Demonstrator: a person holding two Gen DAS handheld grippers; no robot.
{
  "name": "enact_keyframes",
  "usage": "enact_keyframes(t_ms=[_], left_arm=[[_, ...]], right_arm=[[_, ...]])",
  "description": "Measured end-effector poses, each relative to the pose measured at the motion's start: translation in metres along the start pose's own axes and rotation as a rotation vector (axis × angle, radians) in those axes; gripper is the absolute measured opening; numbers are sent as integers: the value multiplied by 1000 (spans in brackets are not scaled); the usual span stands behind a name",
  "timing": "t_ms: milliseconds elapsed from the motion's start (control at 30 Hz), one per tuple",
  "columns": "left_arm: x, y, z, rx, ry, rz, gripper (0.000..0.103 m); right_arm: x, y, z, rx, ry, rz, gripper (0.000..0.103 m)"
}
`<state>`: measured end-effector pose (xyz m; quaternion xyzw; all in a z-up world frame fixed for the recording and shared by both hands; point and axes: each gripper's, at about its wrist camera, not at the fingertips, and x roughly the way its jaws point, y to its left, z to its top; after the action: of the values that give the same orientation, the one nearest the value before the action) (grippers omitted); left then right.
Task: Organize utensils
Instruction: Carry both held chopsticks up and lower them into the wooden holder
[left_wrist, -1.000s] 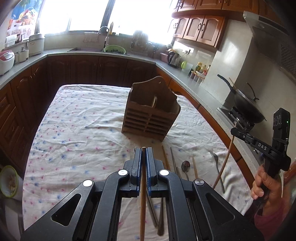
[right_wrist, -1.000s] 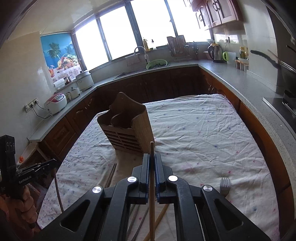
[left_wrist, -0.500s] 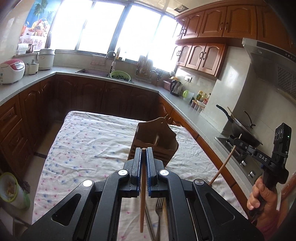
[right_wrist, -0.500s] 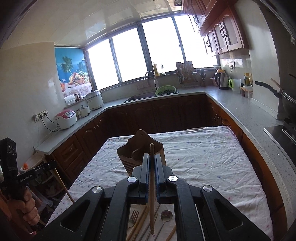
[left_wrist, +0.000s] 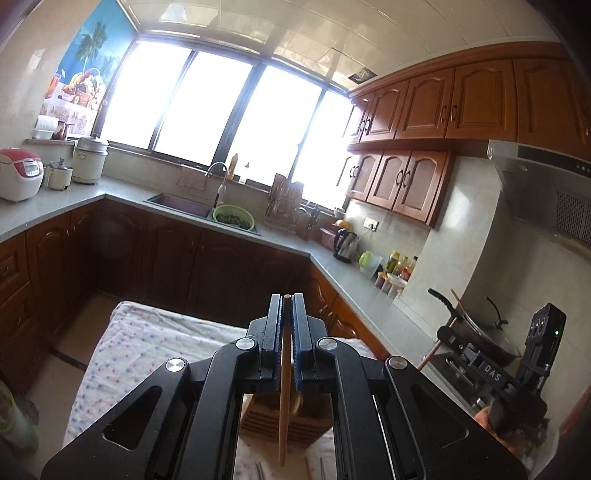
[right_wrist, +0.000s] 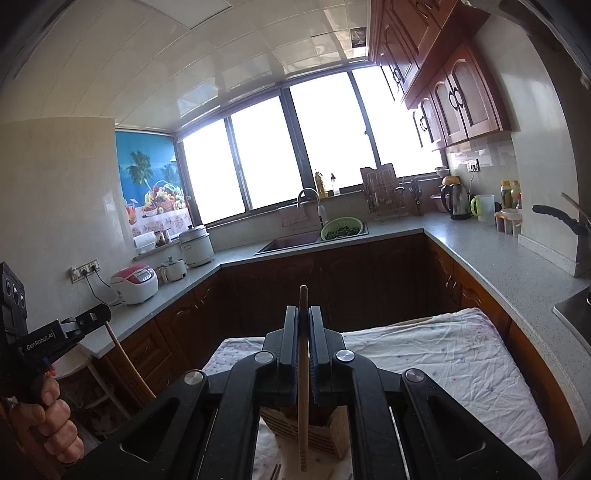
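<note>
My left gripper (left_wrist: 286, 301) is shut on a wooden chopstick (left_wrist: 283, 413) that hangs down through its jaws. Under it stands the slatted wooden utensil holder (left_wrist: 266, 422) on the flowered tablecloth (left_wrist: 129, 354). My right gripper (right_wrist: 303, 312) is likewise shut on a second chopstick (right_wrist: 303, 417), above the same holder (right_wrist: 334, 430). Each view shows the other gripper off to the side, held high by a hand: the right gripper (left_wrist: 448, 334) with its chopstick (left_wrist: 428, 360), and the left gripper (right_wrist: 94, 318) with its chopstick (right_wrist: 127, 365). A few loose utensils (left_wrist: 258, 469) lie on the cloth in front of the holder.
Dark wood cabinets and a grey counter (right_wrist: 517, 266) wrap around the table. On it are a sink (left_wrist: 181, 205), a green colander (left_wrist: 233, 218), a kettle (left_wrist: 346, 244), a rice cooker (left_wrist: 19, 173) and a wok (left_wrist: 480, 332) on the stove at right.
Both grippers have risen and tipped upward, each still holding its chopstick. The holder has dropped from ahead of the jaws to beneath them, and most table utensils have slid out of view.
</note>
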<state>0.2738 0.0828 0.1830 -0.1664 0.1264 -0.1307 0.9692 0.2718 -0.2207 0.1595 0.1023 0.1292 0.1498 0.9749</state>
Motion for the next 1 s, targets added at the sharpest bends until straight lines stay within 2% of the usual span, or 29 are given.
enact_keyframes(t_ms=[100, 233, 367, 500, 767, 1000], left_arm=[[26, 1, 14, -13, -43, 27, 3], [68, 13, 17, -66, -53, 45, 4], [107, 26, -4, -113, -33, 84, 4], [136, 40, -34, -177, -15, 84, 3], [165, 46, -78, -194, 32, 103, 3], [167, 39, -84, -130, 63, 98, 4]], right_arm=[[17, -4, 10, 7, -45, -16, 5], [43, -15, 12, 35, -73, -34, 5], [72, -28, -4, 61, -47, -53, 5], [94, -39, -29, 90, -27, -58, 5], [107, -58, -62, 150, -31, -68, 5], [113, -64, -68, 147, 2, -73, 5]])
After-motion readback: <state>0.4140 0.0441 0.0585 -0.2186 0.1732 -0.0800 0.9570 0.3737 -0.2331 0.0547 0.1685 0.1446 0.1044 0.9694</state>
